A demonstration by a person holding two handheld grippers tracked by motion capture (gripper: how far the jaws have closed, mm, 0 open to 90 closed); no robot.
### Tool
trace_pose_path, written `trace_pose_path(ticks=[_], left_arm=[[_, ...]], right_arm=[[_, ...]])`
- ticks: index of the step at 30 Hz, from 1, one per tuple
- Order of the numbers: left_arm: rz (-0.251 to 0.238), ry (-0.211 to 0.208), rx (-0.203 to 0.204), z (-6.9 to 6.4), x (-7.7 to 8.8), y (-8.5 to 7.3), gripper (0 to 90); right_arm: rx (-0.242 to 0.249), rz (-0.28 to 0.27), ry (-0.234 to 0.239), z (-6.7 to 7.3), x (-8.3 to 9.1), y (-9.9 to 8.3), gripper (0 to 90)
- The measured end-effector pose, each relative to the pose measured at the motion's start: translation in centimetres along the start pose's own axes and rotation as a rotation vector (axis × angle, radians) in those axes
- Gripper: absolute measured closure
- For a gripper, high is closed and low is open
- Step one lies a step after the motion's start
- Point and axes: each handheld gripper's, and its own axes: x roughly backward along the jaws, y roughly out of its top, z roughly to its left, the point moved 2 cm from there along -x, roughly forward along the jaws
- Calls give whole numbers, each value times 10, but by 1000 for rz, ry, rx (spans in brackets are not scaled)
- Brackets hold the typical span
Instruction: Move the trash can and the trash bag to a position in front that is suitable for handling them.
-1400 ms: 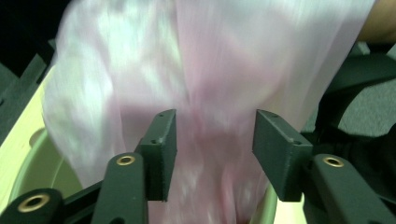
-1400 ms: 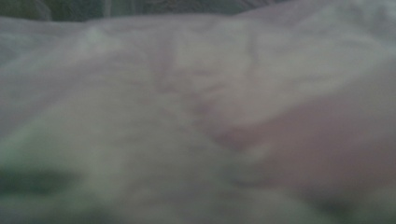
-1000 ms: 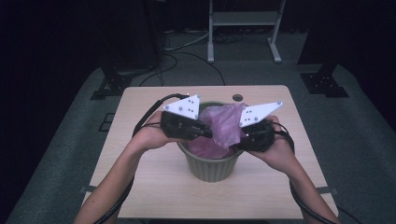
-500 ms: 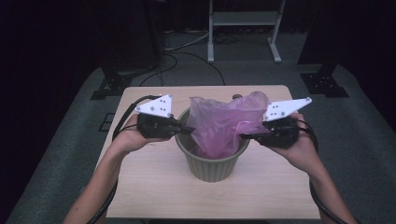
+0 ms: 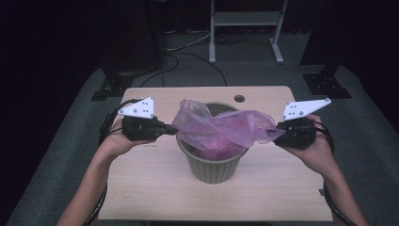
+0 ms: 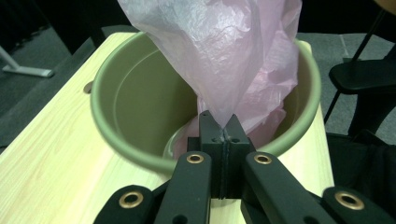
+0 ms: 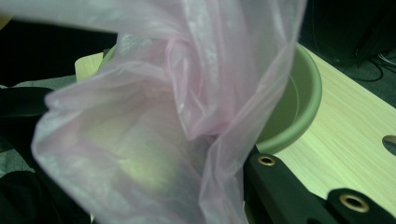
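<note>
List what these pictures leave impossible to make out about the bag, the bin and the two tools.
- Right tool tips: right gripper view, draped by the pink bag.
- Bin bottom: high view, covered by the bag; left gripper view, blocked by bag folds and the left tool.
- Bag's far edge: right gripper view, blurred and cut off by the top edge.

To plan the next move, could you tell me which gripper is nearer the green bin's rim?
Left. The left gripper sits just beside the green bin; the right gripper is farther off.
</note>
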Motion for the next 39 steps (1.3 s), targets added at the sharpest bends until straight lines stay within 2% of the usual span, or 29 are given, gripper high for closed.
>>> trace_pose_path(ticks=[11,18,25,30,35,39], left_arm=[[-10,47,43,7,20,-16,900],[-13,58,69,11,27,-26,900],[7,47,80,7,22,-42,900],[-5,29,101,5,15,-57,900],[-7,23,110,7,3,-68,900],[-9,31,115,13,-8,-69,900]], right_arm=[[-5,26,-30,-6,6,-6,892],[-5,45,-36,-7,10,-8,892],[5,85,-7,-2,1,-15,895],[-3,111,10,-1,-6,-24,897],[-13,108,21,-2,-13,-28,898],[-21,101,26,-6,-18,-30,899]])
